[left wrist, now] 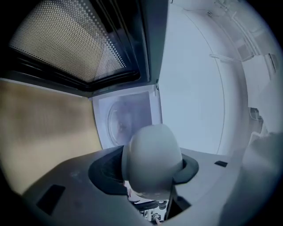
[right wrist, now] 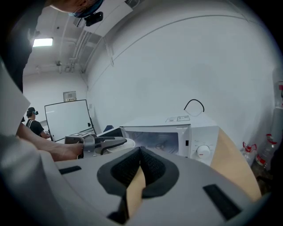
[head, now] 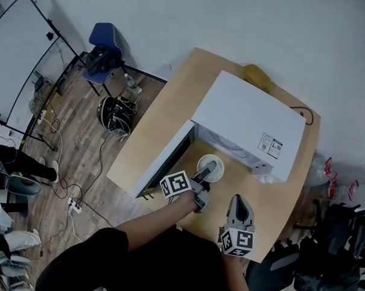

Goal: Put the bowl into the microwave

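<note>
A white bowl (head: 210, 168) hangs just in front of the open cavity of the white microwave (head: 248, 118), with my left gripper (head: 208, 170) shut on its rim. In the left gripper view the bowl (left wrist: 152, 159) fills the space between the jaws, and the glass turntable (left wrist: 125, 121) lies straight beyond it. The microwave door (head: 162, 162) stands swung open to the left. My right gripper (head: 238, 201) hovers over the wooden table (head: 169, 106) nearer the person, jaws shut with nothing between them. From the right gripper view (right wrist: 140, 152) I see the microwave (right wrist: 177, 137) ahead.
The control knob (right wrist: 203, 151) sits on the microwave's right side and a black cable (head: 303, 114) runs behind it. On the floor to the left are a blue chair (head: 102, 46), a dark bag (head: 114, 113) and cables. A black chair (head: 332, 250) stands at the lower right.
</note>
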`<action>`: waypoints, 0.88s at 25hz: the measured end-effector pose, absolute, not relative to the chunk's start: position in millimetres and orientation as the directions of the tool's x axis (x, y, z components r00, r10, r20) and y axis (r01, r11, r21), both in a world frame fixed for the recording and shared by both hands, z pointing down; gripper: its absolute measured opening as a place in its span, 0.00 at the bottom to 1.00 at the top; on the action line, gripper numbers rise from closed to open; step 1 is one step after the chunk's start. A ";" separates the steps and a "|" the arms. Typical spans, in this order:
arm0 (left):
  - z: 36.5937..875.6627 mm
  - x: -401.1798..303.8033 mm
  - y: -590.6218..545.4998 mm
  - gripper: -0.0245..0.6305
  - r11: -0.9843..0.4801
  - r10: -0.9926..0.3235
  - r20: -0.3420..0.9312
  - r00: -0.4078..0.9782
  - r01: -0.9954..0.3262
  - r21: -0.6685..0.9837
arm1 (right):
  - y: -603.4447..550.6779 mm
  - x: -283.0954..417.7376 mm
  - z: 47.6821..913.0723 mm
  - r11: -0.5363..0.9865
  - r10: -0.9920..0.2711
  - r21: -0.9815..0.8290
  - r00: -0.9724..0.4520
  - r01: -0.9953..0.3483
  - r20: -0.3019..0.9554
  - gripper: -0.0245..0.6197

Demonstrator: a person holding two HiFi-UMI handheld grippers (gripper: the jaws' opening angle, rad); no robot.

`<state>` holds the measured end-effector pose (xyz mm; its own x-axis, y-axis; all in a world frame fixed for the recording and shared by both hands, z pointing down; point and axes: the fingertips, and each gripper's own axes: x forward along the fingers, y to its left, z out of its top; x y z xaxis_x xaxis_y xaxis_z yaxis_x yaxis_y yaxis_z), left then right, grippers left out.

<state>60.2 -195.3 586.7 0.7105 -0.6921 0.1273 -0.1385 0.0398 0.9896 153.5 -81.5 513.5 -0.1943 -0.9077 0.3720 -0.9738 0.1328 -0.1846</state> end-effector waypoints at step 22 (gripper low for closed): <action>675.3 82.8 -276.9 0.38 0.159 -0.754 0.228 0.616 -0.165 0.973 | -108.2 187.0 551.4 0.116 -0.872 -0.197 -0.195 -0.974 0.448 0.13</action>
<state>82.8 -276.9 675.3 0.6158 -0.7543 0.2275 -0.1649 0.1590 0.9734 187.0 -108.2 551.4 -0.1948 -0.8724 0.4483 -0.9735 0.1162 -0.1970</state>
